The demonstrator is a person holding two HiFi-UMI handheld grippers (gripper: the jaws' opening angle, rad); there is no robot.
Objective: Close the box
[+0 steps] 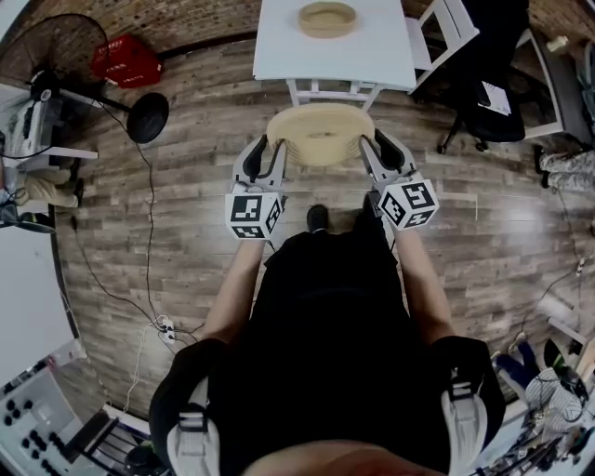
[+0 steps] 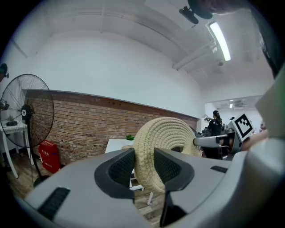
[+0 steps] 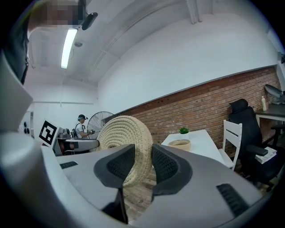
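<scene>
Two grippers share one load: my left gripper [image 1: 267, 156] is clamped on the left rim of the woven lid [image 1: 321, 135] and my right gripper [image 1: 375, 153] on its right rim. In each gripper view the jaws stand fairly wide, yet their pads press both faces of the thick coiled edge, so I judge the hold firm on both sides.

I am carrying the lid in the air above the wooden floor [image 1: 186, 186], just short of the near edge of the white table [image 1: 279, 56]. It rests on nothing but the jaws.

The box [image 1: 327, 19], a round woven bowl, sits open by the far edge of that table, about midway along it, well apart from the lid.

By my reckoning the pick-up is done and the closing itself is not. I have yet to bring the lid over the table, centre it above the box, lower it level onto the rim, and let go with both grippers.
</scene>
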